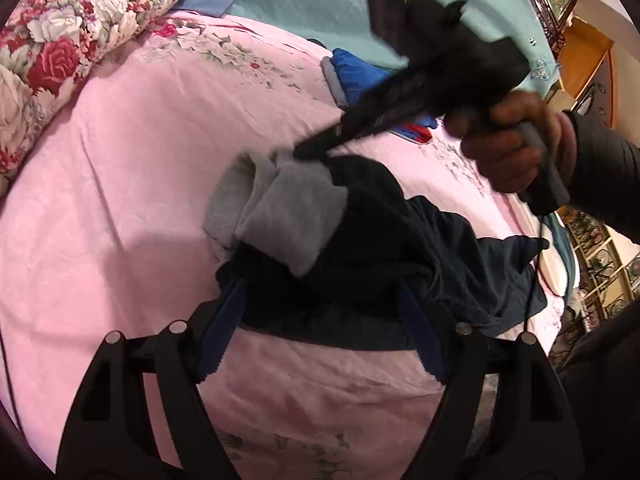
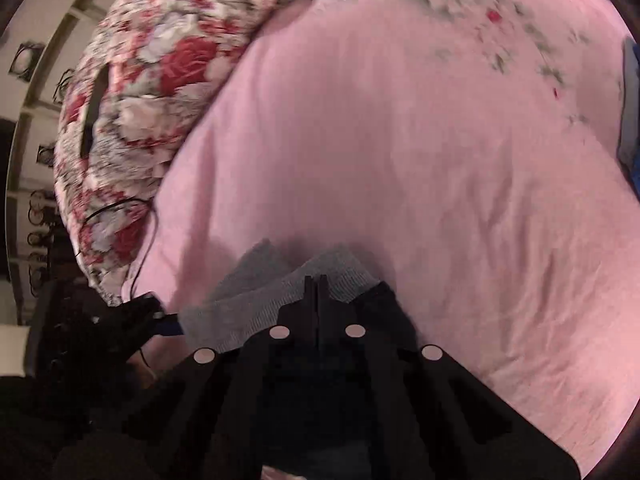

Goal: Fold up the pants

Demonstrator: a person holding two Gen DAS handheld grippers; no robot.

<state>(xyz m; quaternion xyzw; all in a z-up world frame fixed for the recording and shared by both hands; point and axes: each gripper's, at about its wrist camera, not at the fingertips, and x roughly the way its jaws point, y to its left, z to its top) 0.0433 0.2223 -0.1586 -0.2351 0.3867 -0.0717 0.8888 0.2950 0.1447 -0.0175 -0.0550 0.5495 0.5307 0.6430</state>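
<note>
The dark pants (image 1: 384, 248), grey cuffs (image 1: 280, 208) showing, lie bunched on the pink bedspread (image 1: 120, 160). The left gripper (image 1: 320, 320) stands wide open, its blue pads either side of the dark cloth, not pressing. The right gripper (image 2: 316, 284) is closed tight, tips at a grey cuff; a grip isn't clear. A flowered quilt (image 1: 60, 40) lies beyond.

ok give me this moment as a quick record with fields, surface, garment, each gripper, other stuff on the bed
surface: pink bedsheet
garment: dark pants with grey cuffs, bunched up, not folded flat
left gripper: jaws open, straddling the near edge of the pants
right gripper: jaws shut, tips at the grey cuffs; whether it pinches the fabric is unclear
other: floral quilt at the far left, blue cloth behind
</note>
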